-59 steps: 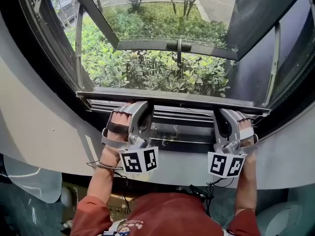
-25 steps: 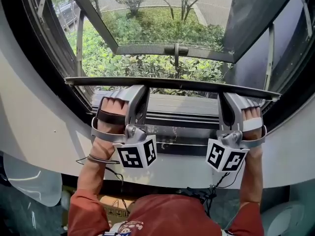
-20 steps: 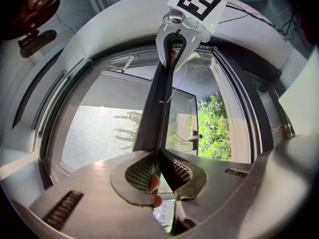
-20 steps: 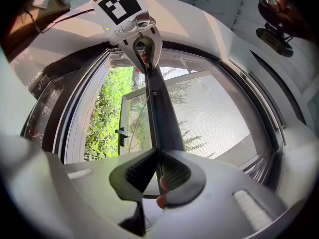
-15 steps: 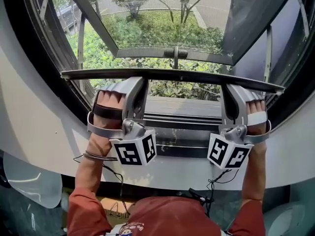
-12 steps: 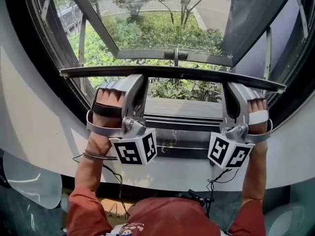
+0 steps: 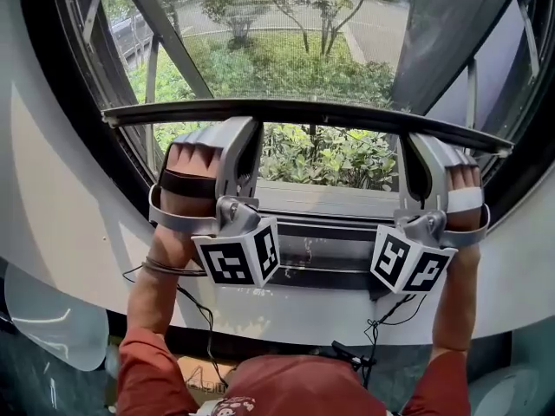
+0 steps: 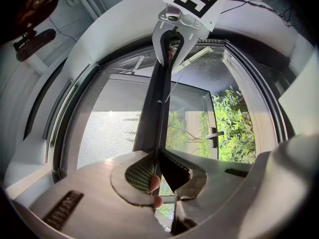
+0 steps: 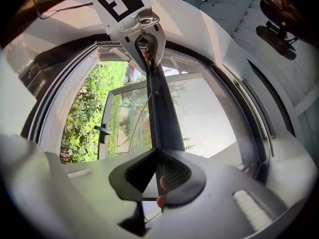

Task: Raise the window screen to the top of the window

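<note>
The window screen's dark bottom bar (image 7: 303,115) runs level across the window, lifted well clear of the sill track (image 7: 321,202). Grey mesh (image 7: 286,50) stretches above it. My left gripper (image 7: 236,135) is shut on the bar's thin lip near its left end. My right gripper (image 7: 414,146) is shut on the lip near the right end. In the left gripper view the jaws (image 8: 158,159) pinch the bar (image 8: 160,108), and the right gripper shows at its far end. The right gripper view mirrors this, with the jaws (image 9: 158,159) closed on the bar (image 9: 160,108).
Beyond the screen an outward-opening casement with a handle (image 8: 214,133) stands ajar over green shrubs (image 7: 329,159). The dark window frame (image 7: 78,102) and white curved reveal (image 7: 52,198) close in on both sides. Cables hang below the grippers.
Both grippers have risen together with the bar held between their jaws. The open gap between bar and sill has grown taller, showing more shrubs.
</note>
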